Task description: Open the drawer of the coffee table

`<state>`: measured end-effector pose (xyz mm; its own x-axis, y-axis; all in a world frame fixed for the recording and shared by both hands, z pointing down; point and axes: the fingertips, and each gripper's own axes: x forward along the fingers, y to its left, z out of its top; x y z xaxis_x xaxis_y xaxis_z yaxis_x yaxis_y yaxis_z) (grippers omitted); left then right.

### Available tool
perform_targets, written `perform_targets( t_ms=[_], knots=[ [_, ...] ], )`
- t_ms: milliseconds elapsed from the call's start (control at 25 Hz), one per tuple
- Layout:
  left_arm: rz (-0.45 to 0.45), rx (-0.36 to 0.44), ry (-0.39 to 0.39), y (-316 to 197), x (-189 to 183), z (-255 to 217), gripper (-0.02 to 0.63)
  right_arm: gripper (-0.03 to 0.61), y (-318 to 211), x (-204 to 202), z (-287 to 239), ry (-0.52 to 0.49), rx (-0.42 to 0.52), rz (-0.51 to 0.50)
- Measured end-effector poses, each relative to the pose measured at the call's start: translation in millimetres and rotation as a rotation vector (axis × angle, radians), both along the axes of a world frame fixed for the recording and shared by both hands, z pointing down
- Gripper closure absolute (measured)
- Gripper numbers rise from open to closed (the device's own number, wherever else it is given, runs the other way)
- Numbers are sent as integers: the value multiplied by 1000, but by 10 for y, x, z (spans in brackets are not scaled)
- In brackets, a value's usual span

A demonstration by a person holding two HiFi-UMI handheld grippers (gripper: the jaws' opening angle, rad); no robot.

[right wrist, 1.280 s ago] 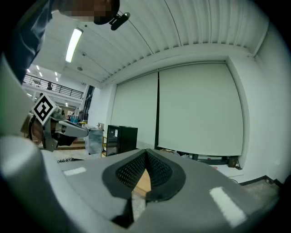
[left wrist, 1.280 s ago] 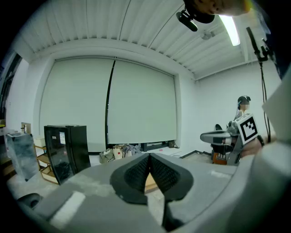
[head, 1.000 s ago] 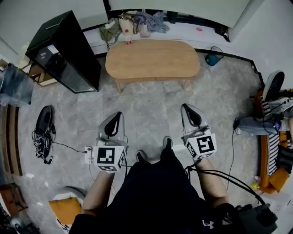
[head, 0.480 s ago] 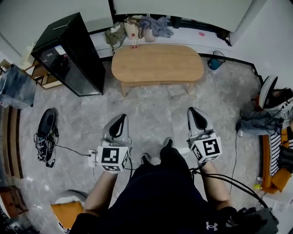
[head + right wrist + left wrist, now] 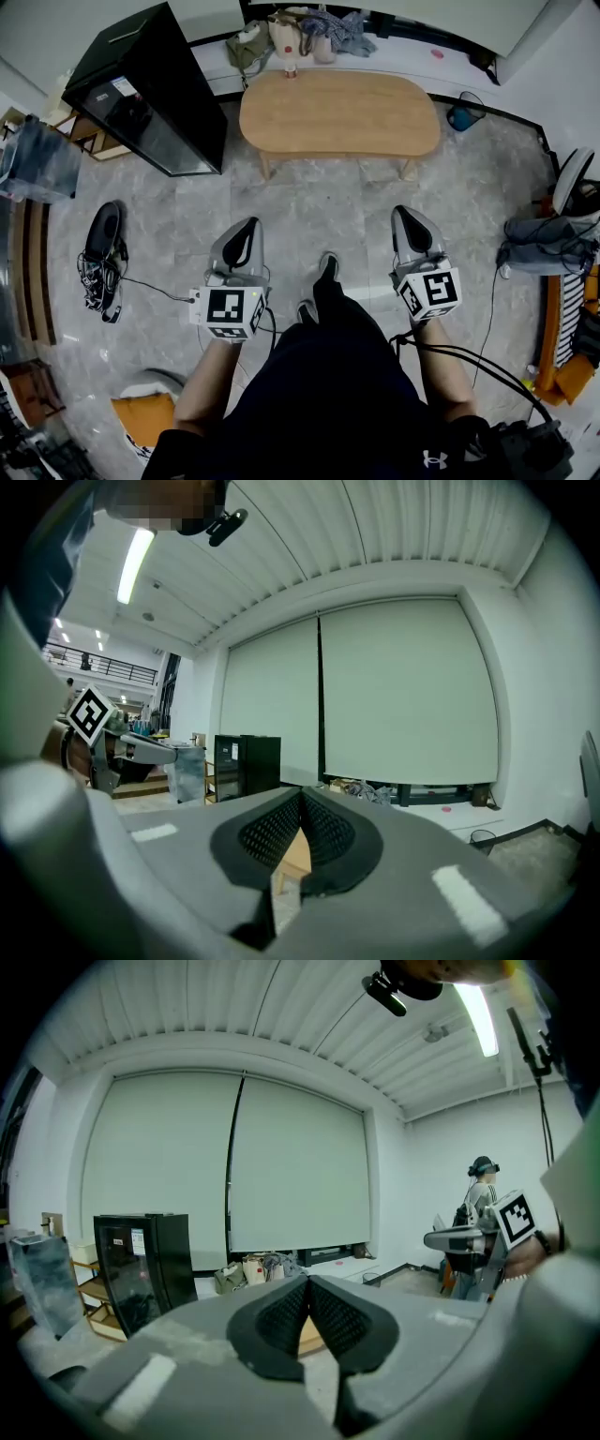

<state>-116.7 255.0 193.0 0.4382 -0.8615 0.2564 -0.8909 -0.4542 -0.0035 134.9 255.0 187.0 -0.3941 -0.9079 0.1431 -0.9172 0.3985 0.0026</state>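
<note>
The left gripper (image 5: pixel 246 230) and right gripper (image 5: pixel 405 217) are both closed on nothing. The coffee table (image 5: pixel 339 112) lies straight ahead, well apart, long side crosswise (no drawer visible from here), neither hand clearly nearer.

The coffee table (image 5: pixel 339 112) — light wood, rounded oblong top, short legs — stands upright on the grey floor (image 5: pixel 309 206).

Hand-held gripper (image 5: pixel 307 1283) closed, empty, before table (image 5: pixel 309 1335).

Grey left tongs (image 5: pixel 246 228), right tongs (image 5: pixel 406 213); black-white marker cubes (image 5: pixel 230 312); black cables (image 5: pixel 469 361); dark clothes (image 5: pixel 328 394), shoes (image 5: pixel 325 266)
</note>
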Motion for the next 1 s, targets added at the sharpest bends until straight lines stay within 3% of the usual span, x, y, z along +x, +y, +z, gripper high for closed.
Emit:
perform_targets(
  t_ms=[480,680,1000],
  knots=[
    [-72,-114,-66,-840,-31,416,612,575,-1135,98,431,-93,-82,-58],
    [-87,-120,-87,-1146,39,496,612,575,-1475,118,565,-109,-113,-86],
    [-67,-160,-94,-1628,45,642,612,575,-1927,86,731,-119,-157,-76]
  ],
)
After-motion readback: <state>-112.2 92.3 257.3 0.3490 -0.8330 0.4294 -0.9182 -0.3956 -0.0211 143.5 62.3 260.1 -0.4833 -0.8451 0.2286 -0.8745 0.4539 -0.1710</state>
